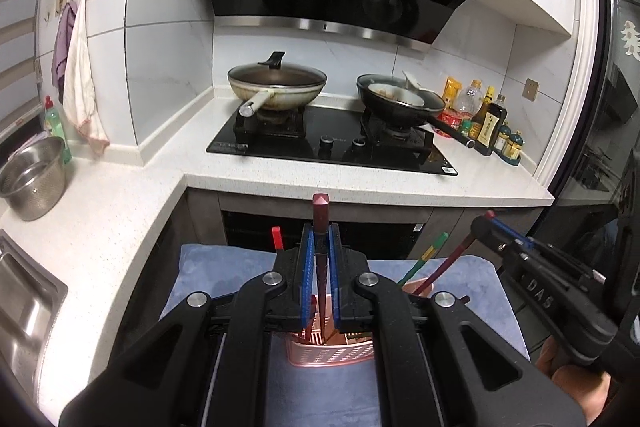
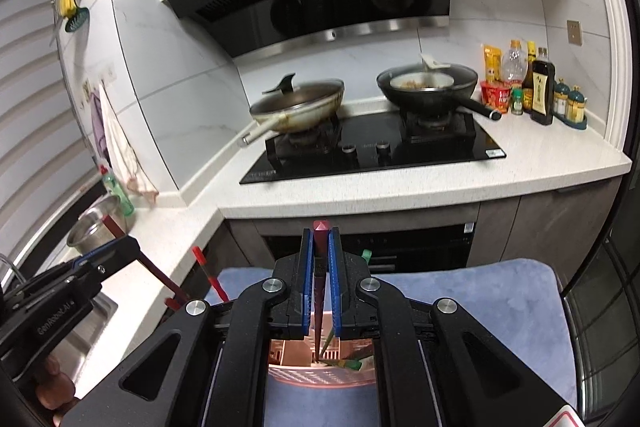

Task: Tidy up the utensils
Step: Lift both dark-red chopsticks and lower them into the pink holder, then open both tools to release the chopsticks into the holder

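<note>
**Mia:** What is the biggest thing here?

**Ben:** The white worktop (image 1: 120,211) that bends around the upper half of the frame, with the black stove (image 1: 332,143) on it. Low in the middle is a blue cloth (image 2: 500,291).

**Mia:** And on the cloth?

**Ben:** A pink basket (image 1: 330,353) for the sticks. It sits at the bottom middle, under both claws.

**Mia:** What is the left claw (image 1: 320,239) doing?

**Ben:** It is squeezed on a dark red chopstick (image 1: 320,227). The stick stands up straight, and its thin end points down into the basket.

**Mia:** And the right claw (image 2: 320,243)?

**Ben:** It pinches a second dark red chopstick (image 2: 320,239) the same way. The tip goes down into the basket too.

**Mia:** Are any sticks put away?

**Ben:** Yes. A red chopstick (image 2: 208,275) leans out at the left of the right view, and a green and yellow chopstick (image 1: 424,259) leans out at the right of the left view. Both seem to stand in the basket.

**Mia:** So how much is left?

**Ben:** I think it is nearly done. The two held sticks must be let go so they drop in. I see no loose sticks on the cloth, but the claws hide part of it.
</note>
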Demonstrator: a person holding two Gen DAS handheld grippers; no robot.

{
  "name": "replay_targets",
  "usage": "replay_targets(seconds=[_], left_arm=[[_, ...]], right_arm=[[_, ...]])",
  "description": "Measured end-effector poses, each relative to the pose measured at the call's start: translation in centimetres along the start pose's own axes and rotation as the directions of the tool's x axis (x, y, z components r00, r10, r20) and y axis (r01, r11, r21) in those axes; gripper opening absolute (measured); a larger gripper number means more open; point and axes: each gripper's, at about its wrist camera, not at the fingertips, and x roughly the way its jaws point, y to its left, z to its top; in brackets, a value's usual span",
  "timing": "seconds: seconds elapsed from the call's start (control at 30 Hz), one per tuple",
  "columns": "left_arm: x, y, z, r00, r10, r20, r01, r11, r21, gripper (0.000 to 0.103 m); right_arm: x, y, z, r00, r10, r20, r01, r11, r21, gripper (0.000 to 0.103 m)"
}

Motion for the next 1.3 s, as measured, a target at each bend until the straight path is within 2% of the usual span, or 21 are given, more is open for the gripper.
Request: replay_targets(seconds=[0.2, 0.23, 0.27, 0.33, 0.8, 0.9, 1.13, 1.23, 1.3], left_arm=[[0.5, 0.3, -0.6, 1.0, 0.012, -0.008, -0.012, 1.0, -0.009, 0.008], [0.5, 0.3, -0.6, 1.0, 0.022, -0.005, -0.022, 1.0, -0.01, 0.013], [0.4, 0.3, -0.7, 1.0, 0.027, -0.004, -0.027, 1.0, -0.011, 0.024], [0.2, 0.3, -0.8, 0.999, 0.039, 0.003, -0.039, 0.999, -0.012, 0.031], [-2.1, 0.0, -2.6, 0.998, 0.058, 0.0, -0.058, 0.998, 0.008, 0.032], [-2.8, -0.2, -3.4, 0.998, 0.063, 0.0, -0.063, 0.998, 0.016, 0.033], [-4.9, -0.5, -6.2, 0.996, 0.085, -0.013, -0.084, 0.996, 0.034, 0.034], [-5.7, -0.7, -7.3, 0.996, 0.093, -0.013, -0.092, 0.995, 0.038, 0.042], [-6.3, -0.9, -8.0, 0.995, 0.096, -0.013, -0.095, 0.994, 0.046, 0.043]], right_arm=[[1.1, -0.1, -0.8, 0.999, -0.012, -0.03, 0.012, 1.0, -0.009, 0.008], [1.0, -0.2, -0.8, 0.999, -0.015, -0.028, 0.015, 1.0, -0.008, 0.009], [0.9, -0.3, -0.9, 0.999, -0.019, -0.027, 0.019, 1.0, -0.006, 0.013], [0.8, -0.4, -0.8, 0.999, -0.019, -0.027, 0.019, 1.0, -0.004, 0.015], [-2.8, 0.5, -2.9, 0.999, -0.008, -0.035, 0.006, 0.999, -0.035, 0.018], [-4.0, 0.7, -4.1, 0.999, -0.014, -0.034, 0.013, 0.999, -0.047, 0.028], [-6.7, 1.3, -7.5, 0.998, -0.02, -0.062, 0.016, 0.998, -0.058, 0.032], [-8.0, 1.6, -9.3, 0.997, -0.043, -0.064, 0.037, 0.996, -0.083, 0.035], [-8.7, 1.5, -10.2, 0.997, -0.045, -0.067, 0.039, 0.996, -0.082, 0.036]])
